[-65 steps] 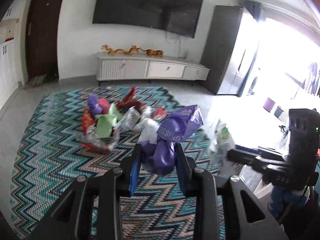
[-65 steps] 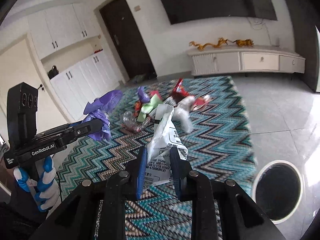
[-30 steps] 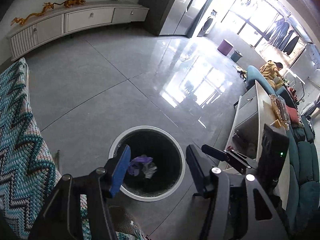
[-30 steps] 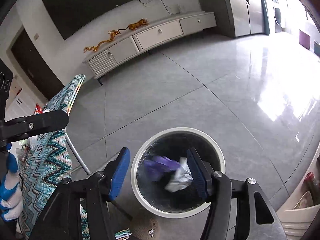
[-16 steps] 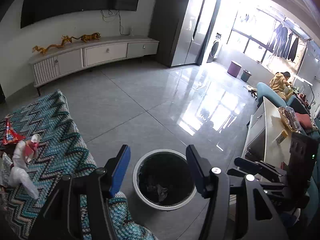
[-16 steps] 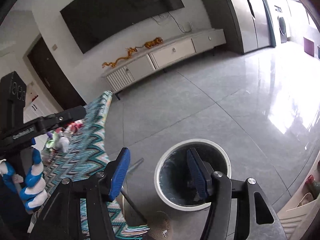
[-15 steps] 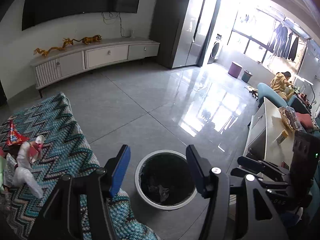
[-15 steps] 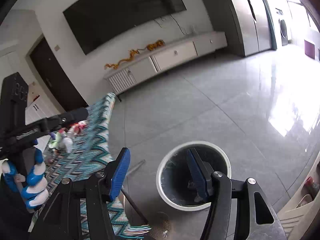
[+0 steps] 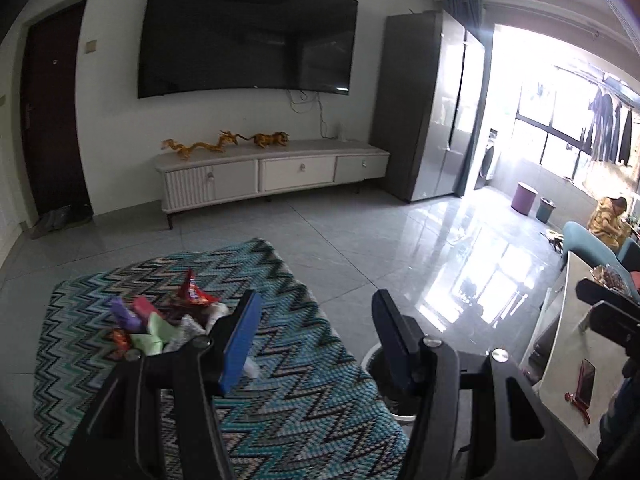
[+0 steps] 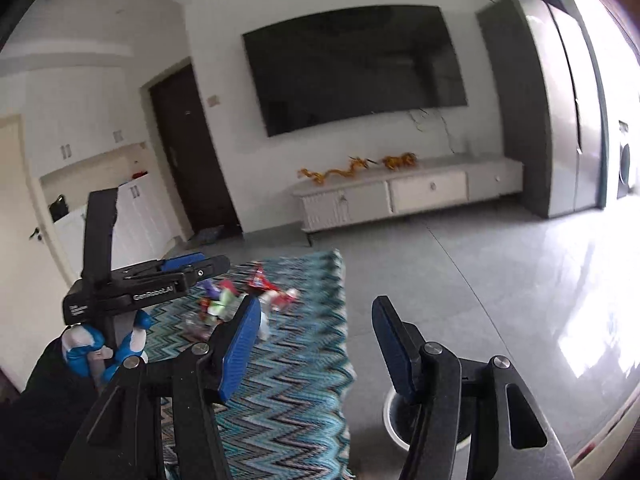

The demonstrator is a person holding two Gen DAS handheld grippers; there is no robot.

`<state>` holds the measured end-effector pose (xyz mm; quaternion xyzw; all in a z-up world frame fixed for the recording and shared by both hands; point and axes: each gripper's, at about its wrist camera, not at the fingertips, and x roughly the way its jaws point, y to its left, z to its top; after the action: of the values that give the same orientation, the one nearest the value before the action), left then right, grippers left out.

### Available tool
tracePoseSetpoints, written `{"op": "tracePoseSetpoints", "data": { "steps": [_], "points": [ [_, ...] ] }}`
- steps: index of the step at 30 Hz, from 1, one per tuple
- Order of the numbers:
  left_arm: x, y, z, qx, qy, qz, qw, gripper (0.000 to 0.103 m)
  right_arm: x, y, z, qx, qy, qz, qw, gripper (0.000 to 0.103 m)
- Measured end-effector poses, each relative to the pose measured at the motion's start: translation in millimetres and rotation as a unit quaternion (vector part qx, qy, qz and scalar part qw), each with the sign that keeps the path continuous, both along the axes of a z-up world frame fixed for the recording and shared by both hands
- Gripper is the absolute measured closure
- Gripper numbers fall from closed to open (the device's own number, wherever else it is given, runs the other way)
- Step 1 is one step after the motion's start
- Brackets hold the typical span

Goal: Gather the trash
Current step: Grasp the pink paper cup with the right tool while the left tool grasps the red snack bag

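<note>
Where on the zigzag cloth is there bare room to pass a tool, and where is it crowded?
The zigzag cloth is bare in front of and to the right of the trash pile, up to the cloth's right edge by the bin. The far strip beyond the red wrapper is also bare. The pile itself is crowded. Both the left tool and right tool are open and empty.

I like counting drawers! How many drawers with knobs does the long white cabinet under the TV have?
3 on the white cabinet: left drawer, middle drawer, right drawer, side by side. The ribbed left end shows no knob.
</note>
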<state>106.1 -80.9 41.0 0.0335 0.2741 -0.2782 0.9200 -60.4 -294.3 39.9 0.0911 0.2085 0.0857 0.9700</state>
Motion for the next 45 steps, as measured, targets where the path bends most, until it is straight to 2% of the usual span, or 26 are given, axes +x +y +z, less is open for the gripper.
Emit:
{"op": "tracePoseSetpoints", "data": {
  "steps": [4, 7, 13, 18, 26, 30, 35, 42, 44, 45],
  "points": [
    [5, 62, 16, -0.012, -0.014, 0.051, 0.9985, 0.047, 1, 48, 32, -0.027, -0.021, 0.035, 0.999, 0.047],
    [15, 100, 21, -0.015, -0.017, 0.084, 0.9962, 0.047, 16, 75, 45, -0.035, -0.026, 0.058, 0.997, 0.047],
    [50, 158, 6, -0.015, 0.002, 0.145, 0.9893, 0.047, 84, 114, 35, -0.018, 0.012, 0.098, 0.995, 0.054],
    [98, 180, -34, -0.003, 0.048, 0.179, 0.9828, 0.047, 160, 129, -6, 0.002, 0.073, 0.106, 0.992, 0.054],
    [178, 194, -127, 0.02, 0.145, 0.204, 0.968, 0.048, 272, 127, -100, 0.022, 0.183, 0.07, 0.98, 0.054],
    [205, 195, -163, 0.023, 0.183, 0.199, 0.9625, 0.051, 304, 123, -134, 0.025, 0.217, 0.064, 0.974, 0.054],
    [231, 190, -194, 0.026, 0.21, 0.186, 0.9595, 0.053, 340, 118, -173, 0.045, 0.254, 0.053, 0.965, 0.054],
    [245, 183, -220, 0.028, 0.234, 0.177, 0.9555, 0.061, 367, 117, -204, 0.065, 0.285, 0.043, 0.955, 0.054],
    [246, 183, -224, 0.024, 0.237, 0.176, 0.9552, 0.066, 372, 117, -211, 0.07, 0.289, 0.044, 0.954, 0.055],
    [245, 183, -225, 0.023, 0.235, 0.176, 0.9555, 0.067, 373, 117, -214, 0.072, 0.29, 0.044, 0.953, 0.059]
  ]
}}
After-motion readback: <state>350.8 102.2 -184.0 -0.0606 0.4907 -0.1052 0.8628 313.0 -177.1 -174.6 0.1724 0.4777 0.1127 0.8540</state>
